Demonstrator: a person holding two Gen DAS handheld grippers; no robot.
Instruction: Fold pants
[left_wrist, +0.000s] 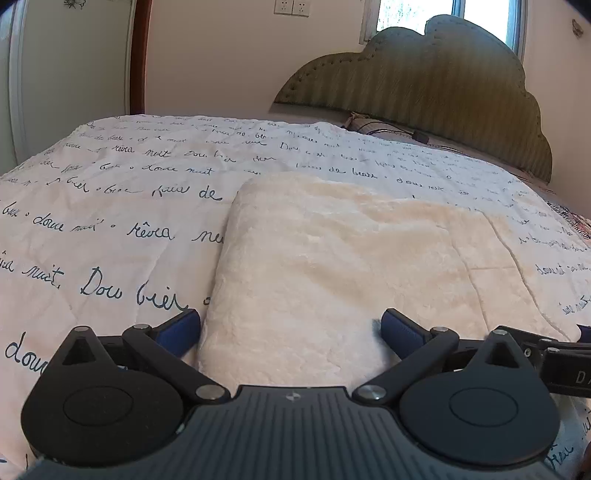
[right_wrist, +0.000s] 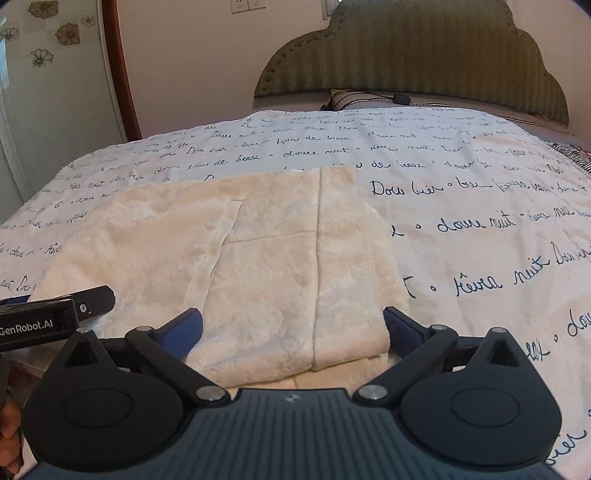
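The bedspread (right_wrist: 480, 206) carries dark cursive French script in repeating rows — "douce nuit", "rêves" and "de beaux" read clearly. The left gripper (right_wrist: 55, 314), seen from the right wrist camera, bears white lettering "GenRobot.AI" — its first letter is cut off.

Your left wrist camera sits low and close over the bed (left_wrist: 110, 221), looking forward along its fingers (left_wrist: 184, 328) toward the headboard (left_wrist: 424, 85), with the near left end of the cream pants (left_wrist: 332, 258) right under the lens. Your right wrist camera faces the same way from just beside it, over the right end of the pants (right_wrist: 258, 258). Both views share the pants, the script-printed quilt (right_wrist: 480, 221) and the headboard; each also catches the other gripper at its edge.
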